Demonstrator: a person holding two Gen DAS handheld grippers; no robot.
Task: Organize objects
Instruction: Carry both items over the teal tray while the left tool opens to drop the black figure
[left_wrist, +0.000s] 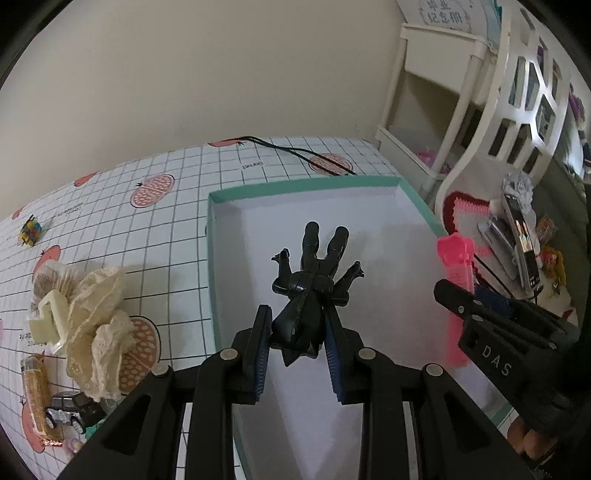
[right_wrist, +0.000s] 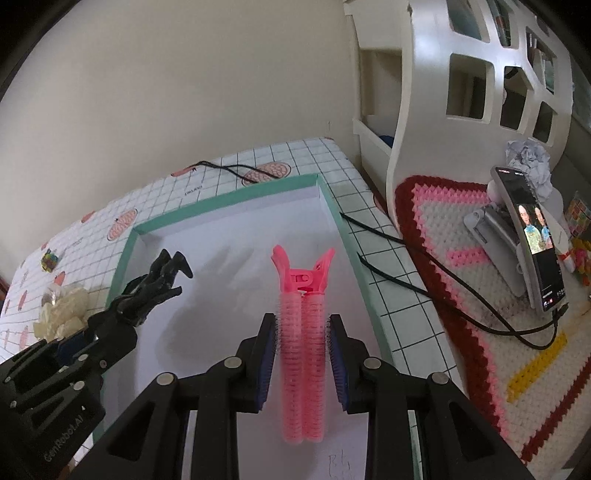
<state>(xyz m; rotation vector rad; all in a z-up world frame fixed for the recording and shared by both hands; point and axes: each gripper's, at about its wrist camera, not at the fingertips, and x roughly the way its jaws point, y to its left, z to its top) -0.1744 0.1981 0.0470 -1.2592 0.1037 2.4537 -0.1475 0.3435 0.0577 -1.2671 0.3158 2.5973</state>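
Both grippers, left (left_wrist: 297, 328) and right (right_wrist: 303, 332), over box (right_wrist: 125, 254).

Box (left_wrist: 218, 258) sits on table (left_wrist: 184, 177), toward its right edge. Left gripper (left_wrist: 297, 345) over box w/ figure (left_wrist: 310, 284) between its pads; right gripper (right_wrist: 303, 356) to its right, also over box, w/ hair clip (right_wrist: 301, 332). Left of box: lace scrunchie (left_wrist: 96, 325), claw clip (left_wrist: 46, 323), toy car (left_wrist: 72, 410) nearest. Cable (left_wrist: 295, 153) behind box. Phone (right_wrist: 532, 240) on stand, on mat (right_wrist: 480, 295) right of table.
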